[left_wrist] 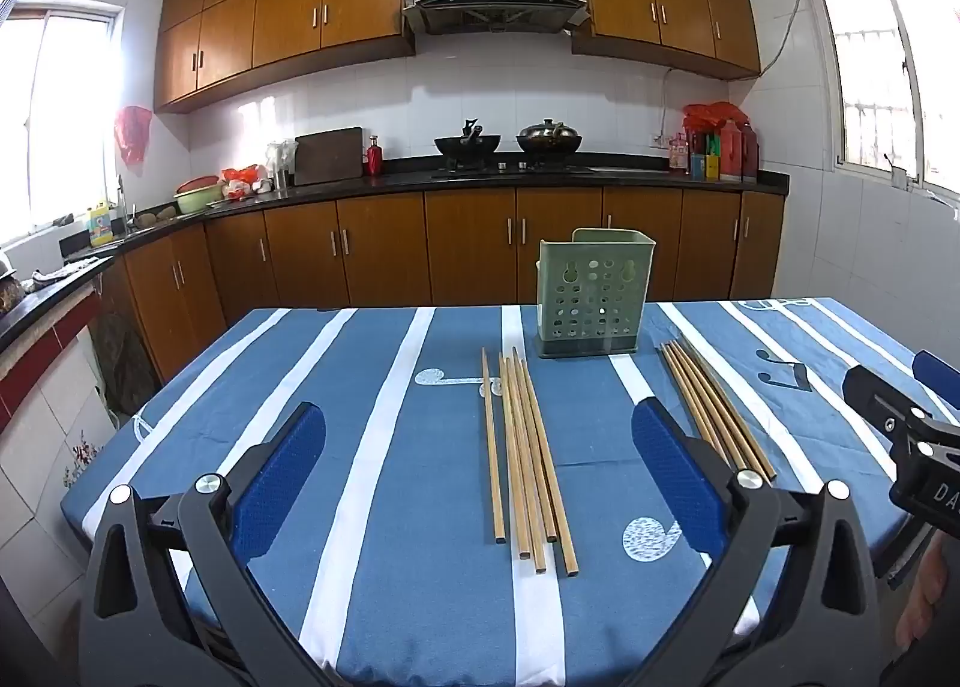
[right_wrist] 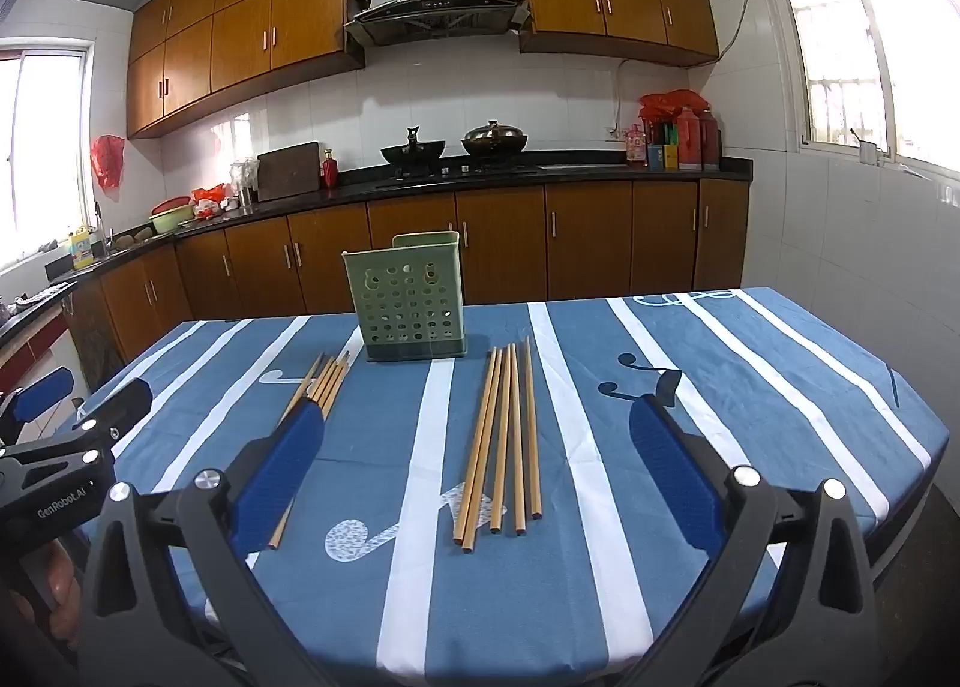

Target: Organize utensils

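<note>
a: where the blue cloth with white stripes covers the desk (left_wrist: 384, 447), what lies on it?

b: two loose bundles of thin, straight wooden chopsticks. the left bundle (left_wrist: 525, 459) is five sticks fanned slightly, square-cut at the near ends. the right bundle (right_wrist: 504, 441) is also about five, running nearly parallel.

a: and the holder?

b: a pale green plastic utensil holder (left_wrist: 591, 297), boxy, its front wall punched with round holes and two keyhole slots, on a darker green base. it stands upright at the far middle of the desk, between the two bundles and just beyond their far tips.

a: how do the grippers stand?

b: the left gripper (left_wrist: 480, 477) hangs above the near edge, its fingers (left_wrist: 282, 471) spread wide and empty; the pads are blue with a fine ribbed texture, set in black frames with silver bolts. the left bundle lies below the gap between them. the right gripper (right_wrist: 480, 477) is the same build, fingers (right_wrist: 675, 477) wide apart, holding nothing, with the right bundle in the gap below.

a: does either bundle touch the holder?

b: no, both lie apart from its base. in the right wrist view the left bundle (right_wrist: 312, 405) is partly hidden behind a blue pad.

a: the cloth itself?

b: soft-looking, with white music-note prints (left_wrist: 651, 537).
</note>
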Demonstrator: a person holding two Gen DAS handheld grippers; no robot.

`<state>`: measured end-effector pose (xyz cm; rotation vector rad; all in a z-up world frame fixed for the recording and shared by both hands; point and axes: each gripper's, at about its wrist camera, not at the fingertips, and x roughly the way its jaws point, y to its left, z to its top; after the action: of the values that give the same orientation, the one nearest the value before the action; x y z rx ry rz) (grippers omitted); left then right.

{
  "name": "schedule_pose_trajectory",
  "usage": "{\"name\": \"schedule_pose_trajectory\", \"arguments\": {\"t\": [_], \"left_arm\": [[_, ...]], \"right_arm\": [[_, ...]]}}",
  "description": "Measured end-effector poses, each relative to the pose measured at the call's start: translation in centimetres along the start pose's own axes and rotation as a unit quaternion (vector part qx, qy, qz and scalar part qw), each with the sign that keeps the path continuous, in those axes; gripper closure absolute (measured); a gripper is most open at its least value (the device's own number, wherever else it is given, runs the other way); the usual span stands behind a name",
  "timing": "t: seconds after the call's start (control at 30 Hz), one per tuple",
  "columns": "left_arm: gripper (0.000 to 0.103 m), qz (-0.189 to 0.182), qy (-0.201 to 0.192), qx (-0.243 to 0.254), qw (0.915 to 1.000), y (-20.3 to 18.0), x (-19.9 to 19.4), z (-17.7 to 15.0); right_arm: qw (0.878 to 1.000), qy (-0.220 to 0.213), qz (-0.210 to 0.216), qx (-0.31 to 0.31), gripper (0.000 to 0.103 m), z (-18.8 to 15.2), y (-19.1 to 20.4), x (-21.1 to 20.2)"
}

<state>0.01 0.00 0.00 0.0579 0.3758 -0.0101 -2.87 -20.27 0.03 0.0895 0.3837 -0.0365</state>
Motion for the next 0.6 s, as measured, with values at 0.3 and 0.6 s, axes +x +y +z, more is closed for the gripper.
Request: {"name": "schedule_pose_trajectory", "arguments": {"t": [0.3,0.6], "left_arm": [[0.002,-0.002,0.001,-0.002,1.0,0.02,0.01,0.0],[0.002,-0.002,0.0,-0.002,1.0,0.01,0.0,0.0]], "right_arm": [[1.0,0.0,0.001,0.001,0.004,0.02,-0.01,0.01],[1.0,0.0,0.001,0.001,0.004,0.01,0.02,0.04]]}}
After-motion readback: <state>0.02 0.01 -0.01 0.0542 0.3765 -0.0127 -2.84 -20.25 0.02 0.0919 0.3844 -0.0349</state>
